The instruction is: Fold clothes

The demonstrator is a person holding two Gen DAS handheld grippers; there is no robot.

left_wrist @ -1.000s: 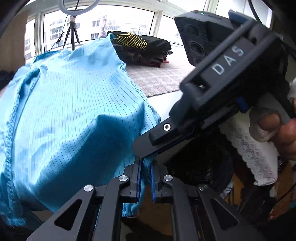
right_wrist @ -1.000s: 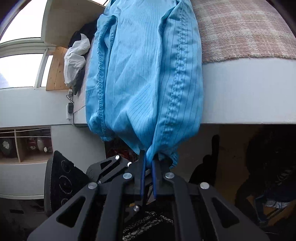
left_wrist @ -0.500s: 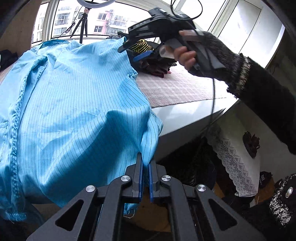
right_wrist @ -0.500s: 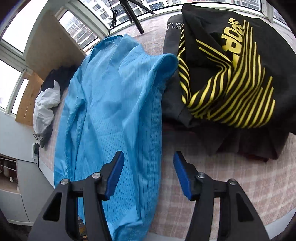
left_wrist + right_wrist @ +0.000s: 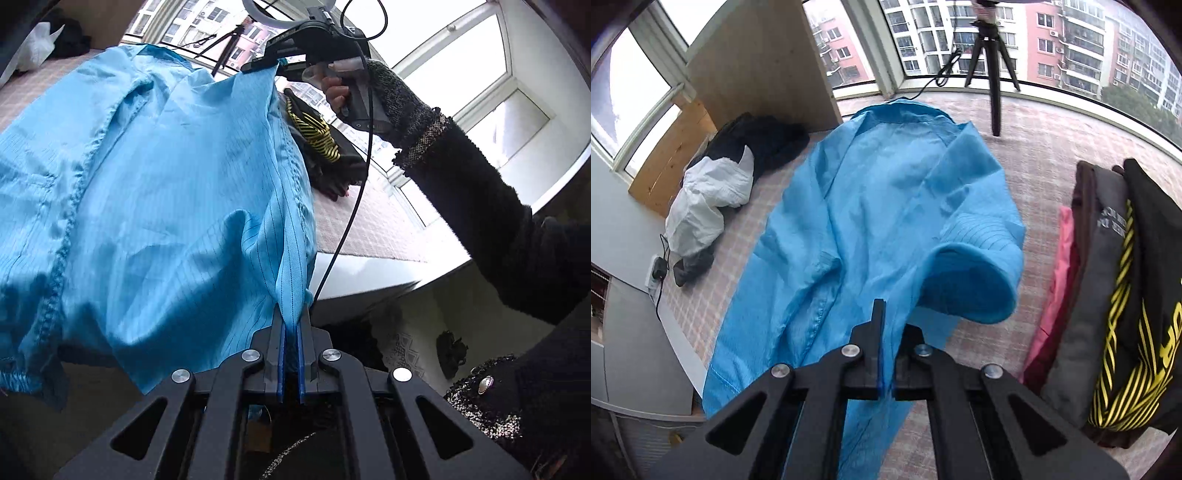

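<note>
**A:** How far along was the folding at that point?

**B:** Midway, I'd judge. The blue garment point(image 5: 871, 221) lay lengthwise on the checked mat point(image 5: 1052, 147), collar at the far end by the window, near hem hanging over the near edge. I had its right side lifted: my left gripper point(image 5: 290, 354) was clamped on the near corner, and my right gripper point(image 5: 886, 354) was pinched on the same edge further up, so a flap curled over the body. That side was not yet laid flat, and no crosswise fold showed.

**A:** And the other clothes?

**B:** The black and yellow top point(image 5: 1137, 314) sat on a stack at the right, looking flat. At the far left a dark and white heap point(image 5: 727, 177) lay crumpled.

**A:** What couldn't you make out?

**B:** The garment's left sleeve; it was probably tucked under the body, but the creases hid it. The near hem dropped below the edge, out of the right camera's view. My right hand point(image 5: 340, 92) showed in the left camera, yet the cloth between those fingers was only a sliver there.
</note>
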